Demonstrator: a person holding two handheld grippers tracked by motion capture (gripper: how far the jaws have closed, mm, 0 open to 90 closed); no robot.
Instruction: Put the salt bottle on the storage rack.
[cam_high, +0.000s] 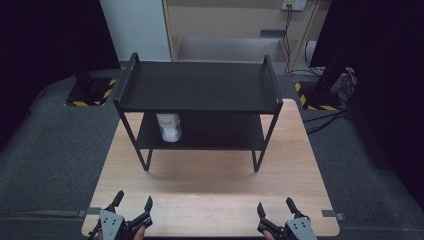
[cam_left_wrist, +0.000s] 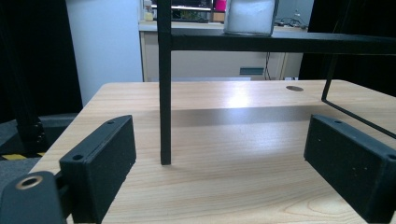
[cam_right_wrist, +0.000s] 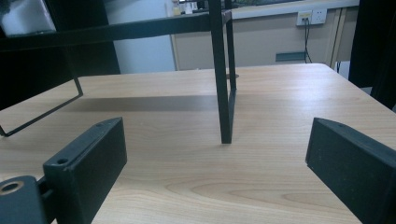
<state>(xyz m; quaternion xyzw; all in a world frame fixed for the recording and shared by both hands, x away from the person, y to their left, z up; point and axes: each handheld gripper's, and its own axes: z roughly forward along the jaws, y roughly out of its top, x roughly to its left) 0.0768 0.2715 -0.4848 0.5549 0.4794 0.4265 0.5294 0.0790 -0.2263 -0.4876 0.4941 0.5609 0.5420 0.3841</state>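
1. Counter (cam_high: 210, 190) seen from the high view: a black two-tier rack (cam_high: 197, 85) stands toward its far half, and a white jar (cam_high: 168, 127) sits on the rack's lower shelf, left of middle, under the top shelf. I hold my left claw (cam_high: 133, 202) and right claw (cam_high: 276, 207) low at the near edge, well apart from the rack and from each other. I judge this a ready stance, one claw before each front leg, with the jar the likely thing to fetch. Both are spread, and neither touches anything.

2. Rack leg (cam_left_wrist: 165, 84) in the left gripper view: the front post stands upright between my jaws but farther off, its foot planted on the counter's wood. The jar (cam_left_wrist: 250, 16) shows at the top edge, resting on the lower shelf (cam_left_wrist: 289, 43), ahead and a little to the right. The left claw (cam_left_wrist: 222, 168) is released, its jaws wide, holding nothing and hovering just above the counter. From here the reach would pass right of the post, I judge.

3. Second rack leg (cam_right_wrist: 223, 74) in the right gripper view: the other front post rises ahead, with the wire side frame at far left. A pale corner of the jar (cam_right_wrist: 25, 16) shows at top left, on the shelf, blurred. The right claw (cam_right_wrist: 217, 158) is also released, its jaws wide, gripping nothing.
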